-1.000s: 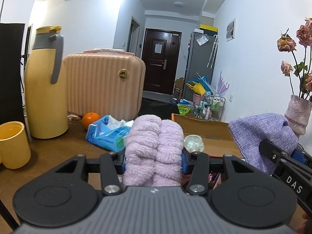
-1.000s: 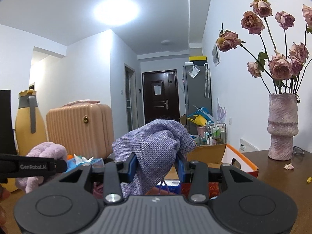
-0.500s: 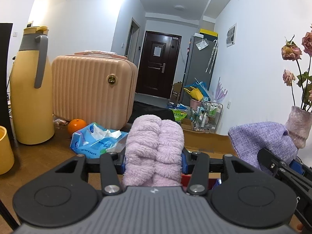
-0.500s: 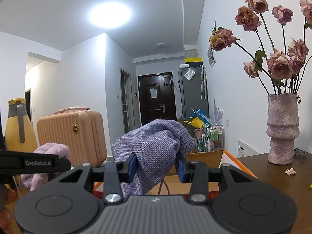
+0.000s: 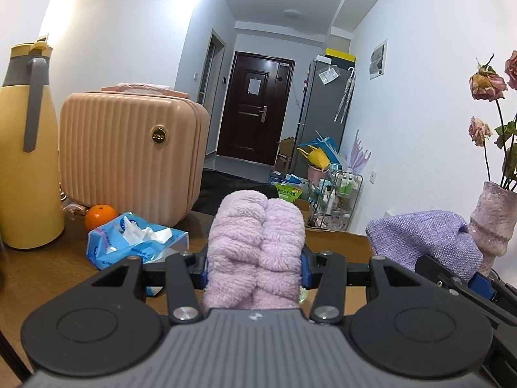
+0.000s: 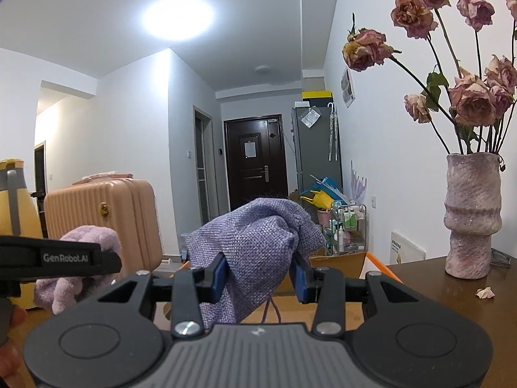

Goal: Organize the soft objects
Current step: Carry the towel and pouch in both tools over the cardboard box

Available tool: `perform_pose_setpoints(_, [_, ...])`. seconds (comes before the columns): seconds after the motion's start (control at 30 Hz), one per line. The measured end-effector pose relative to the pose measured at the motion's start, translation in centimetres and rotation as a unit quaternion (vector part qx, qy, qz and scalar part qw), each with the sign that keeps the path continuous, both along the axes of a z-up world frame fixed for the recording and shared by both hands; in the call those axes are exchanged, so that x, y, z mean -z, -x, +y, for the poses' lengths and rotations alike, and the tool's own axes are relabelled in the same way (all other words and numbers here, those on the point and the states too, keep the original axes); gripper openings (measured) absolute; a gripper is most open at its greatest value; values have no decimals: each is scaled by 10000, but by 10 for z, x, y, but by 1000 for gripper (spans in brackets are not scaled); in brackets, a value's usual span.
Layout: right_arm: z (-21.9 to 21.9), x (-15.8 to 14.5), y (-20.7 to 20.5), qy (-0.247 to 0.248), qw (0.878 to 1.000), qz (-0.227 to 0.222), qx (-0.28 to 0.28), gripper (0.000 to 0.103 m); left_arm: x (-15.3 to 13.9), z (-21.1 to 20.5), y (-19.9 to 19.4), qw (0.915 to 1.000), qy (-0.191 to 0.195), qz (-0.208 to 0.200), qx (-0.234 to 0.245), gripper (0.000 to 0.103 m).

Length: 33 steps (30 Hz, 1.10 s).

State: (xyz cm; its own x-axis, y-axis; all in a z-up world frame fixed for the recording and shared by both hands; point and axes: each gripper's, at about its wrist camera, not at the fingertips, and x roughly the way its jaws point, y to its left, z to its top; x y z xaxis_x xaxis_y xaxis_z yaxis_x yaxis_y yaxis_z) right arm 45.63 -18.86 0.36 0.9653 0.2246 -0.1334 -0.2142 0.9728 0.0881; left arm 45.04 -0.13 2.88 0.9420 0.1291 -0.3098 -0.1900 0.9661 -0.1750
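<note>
Carrying both soft items above the brown wooden counter (image 5: 42, 268): my left tongs (image 5: 255, 268) are clamped on the fluffy lilac rolled towel (image 5: 255, 249), my right tongs (image 6: 258, 274) on the woven purple fabric pouch (image 6: 255, 245). Next I judge each needs a drop-off spot, perhaps the open cardboard box (image 6: 342, 258) ahead. Blue tissue pack (image 5: 135, 239), orange fruit (image 5: 100, 215) and rose vase (image 6: 471, 216) crowd the route.

A brown wooden tabletop (image 5: 48, 268) carries a tall yellow jug (image 5: 26, 148) at the left, with a ribbed peach case (image 5: 129, 155) beside it. An orange (image 5: 100, 216) lies in front of the case, next to a blue tissue pack (image 5: 135, 242). At the right stand a mottled vase (image 6: 471, 216), a fallen petal (image 6: 484, 292) near it, and an open cardboard box (image 6: 342, 263).
</note>
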Motion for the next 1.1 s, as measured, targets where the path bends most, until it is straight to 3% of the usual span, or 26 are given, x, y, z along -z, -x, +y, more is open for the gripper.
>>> perform_pose_setpoints(0.57, [-22, 2, -56, -223, 9993, 260, 172, 40, 6, -10, -41, 9999, -59, 33, 100, 48])
perform_pose_setpoints(1.1, [-21, 4, -78, -190, 9986, 340, 346, 40, 10, -15, -68, 9997, -198, 75, 99, 48])
